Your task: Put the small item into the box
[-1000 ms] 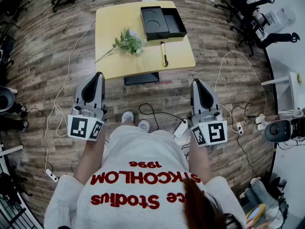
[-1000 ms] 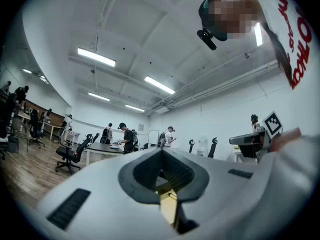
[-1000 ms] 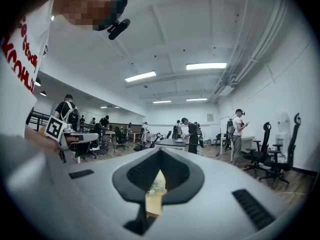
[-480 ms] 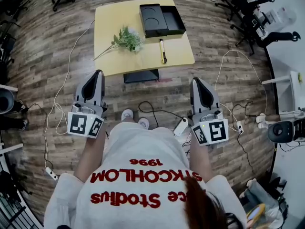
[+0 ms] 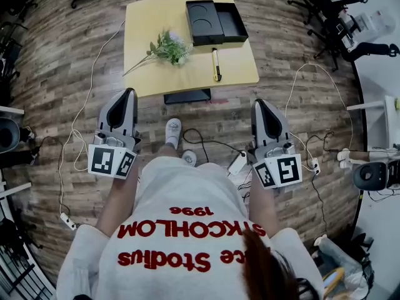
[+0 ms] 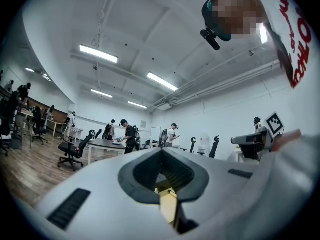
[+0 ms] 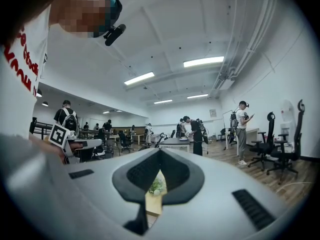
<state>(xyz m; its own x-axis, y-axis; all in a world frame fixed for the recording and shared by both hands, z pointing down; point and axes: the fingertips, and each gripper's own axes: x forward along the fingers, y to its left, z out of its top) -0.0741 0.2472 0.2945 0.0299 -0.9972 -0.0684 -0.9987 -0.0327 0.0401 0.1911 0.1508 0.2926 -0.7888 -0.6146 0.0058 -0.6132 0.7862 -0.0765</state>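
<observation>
Box [image 5: 215, 22] at far edge of table [image 5: 144, 36]

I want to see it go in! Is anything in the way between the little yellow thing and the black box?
Nothing visible is. The little yellow item lies on the table right in front of the black box, with only bare tabletop between. The leafy sprig lies off to its left.

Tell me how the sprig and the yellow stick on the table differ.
The sprig is green, leafy and bushy; the yellow stick is slim, straight and part black. The sprig lies slanted, its stem toward the table's left edge; the stick points at the box. Both lie flat on the table.
</observation>
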